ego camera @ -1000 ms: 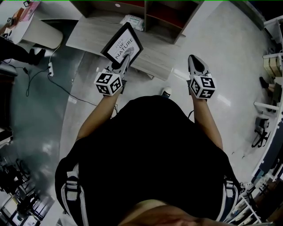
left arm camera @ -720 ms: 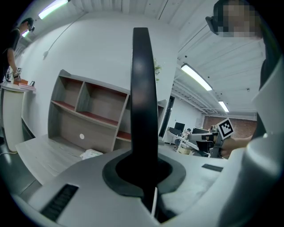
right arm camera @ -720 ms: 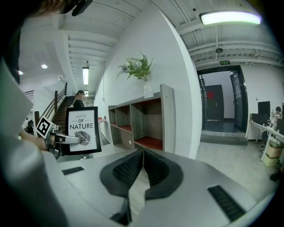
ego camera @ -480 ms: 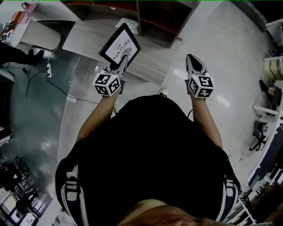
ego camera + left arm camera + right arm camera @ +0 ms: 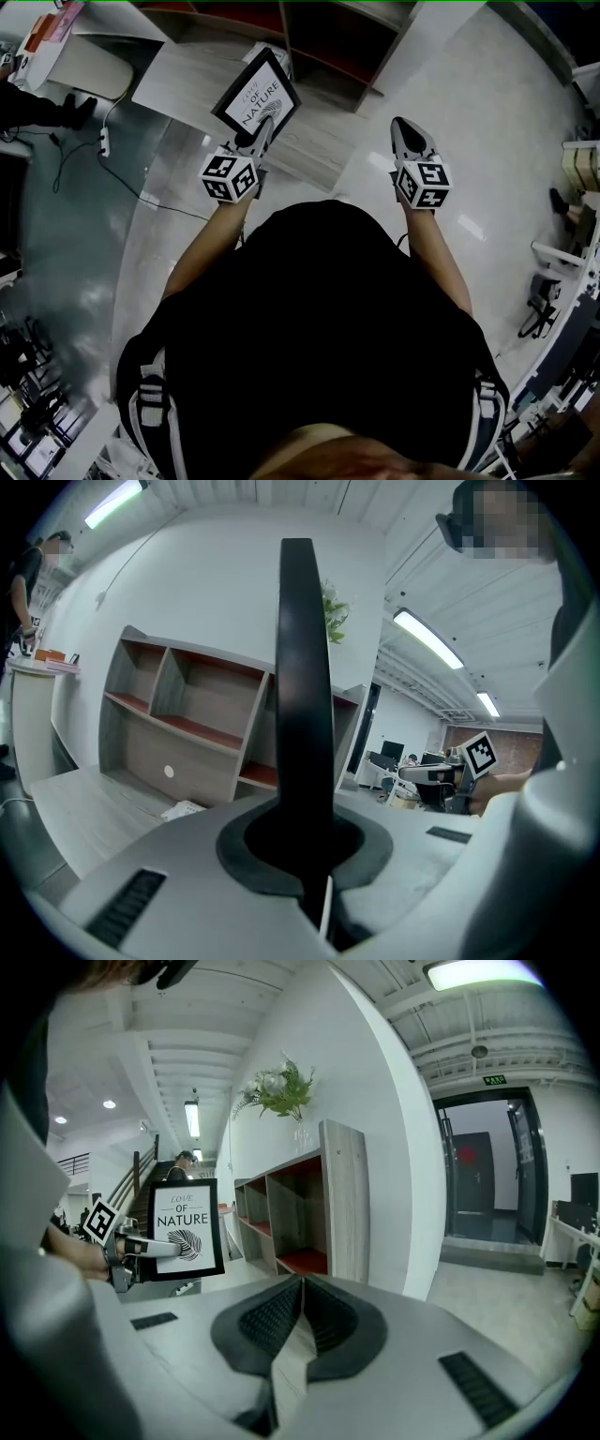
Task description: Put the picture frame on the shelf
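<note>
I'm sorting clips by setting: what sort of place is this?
Probably an open-plan office: a wooden cubby shelf against a white wall, desks with monitors beyond, and a green exit sign over a doorway.

So we've got three cameras going here. The head one sits up top and looks almost straight down over our shirt and arms, with the left gripper and right gripper out front and the shelf near the top edge. The left gripper view looks roughly level along its jaws at that same shelf, with the picture frame edge-on right up against the lens. The right gripper view faces the shelf's end and catches the left gripper side-on, while the left one catches the right gripper off at its right.
</note>
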{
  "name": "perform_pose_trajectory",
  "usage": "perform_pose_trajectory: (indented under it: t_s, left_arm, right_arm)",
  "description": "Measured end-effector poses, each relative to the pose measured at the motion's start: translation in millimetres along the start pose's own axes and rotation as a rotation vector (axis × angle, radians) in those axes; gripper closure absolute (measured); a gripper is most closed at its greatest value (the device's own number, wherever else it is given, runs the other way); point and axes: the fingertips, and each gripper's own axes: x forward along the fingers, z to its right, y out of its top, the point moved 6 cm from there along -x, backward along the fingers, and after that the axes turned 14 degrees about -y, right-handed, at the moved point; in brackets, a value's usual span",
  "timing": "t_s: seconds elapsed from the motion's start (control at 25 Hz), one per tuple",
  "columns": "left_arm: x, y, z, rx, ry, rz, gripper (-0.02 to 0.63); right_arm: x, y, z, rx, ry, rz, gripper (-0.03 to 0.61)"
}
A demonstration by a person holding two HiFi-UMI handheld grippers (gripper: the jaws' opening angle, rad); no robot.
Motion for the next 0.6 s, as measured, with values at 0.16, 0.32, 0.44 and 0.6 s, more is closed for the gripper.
perform_pose_trajectory:
  t_s: [0.16, 0.32, 0.44, 0.6]
  left_arm:
    - [7.4, 1.3, 3.5, -0.001, 0.02, 0.0, 0.586]
    - [17.9, 3.4, 3.9, 0.0, 0.034, 0.011, 0.586]
    - [26.4, 1.4, 9.0, 0.0, 0.041, 0.013, 0.586]
    - [37.9, -0.1, 12.4, -0.001, 0.051, 0.015, 0.586]
  right_arm:
    - [8.2, 4.9, 6.0, -0.017, 0.032, 0.003, 0.561]
    - [16.6, 9.0, 15.6, -0.032, 0.049, 0.014, 0.561]
    - [19.3, 6.4, 25.7, -0.035, 0.057, 0.01, 0.561]
    - [24.9, 4.5, 37.9, -0.042, 0.068, 0.006, 0.561]
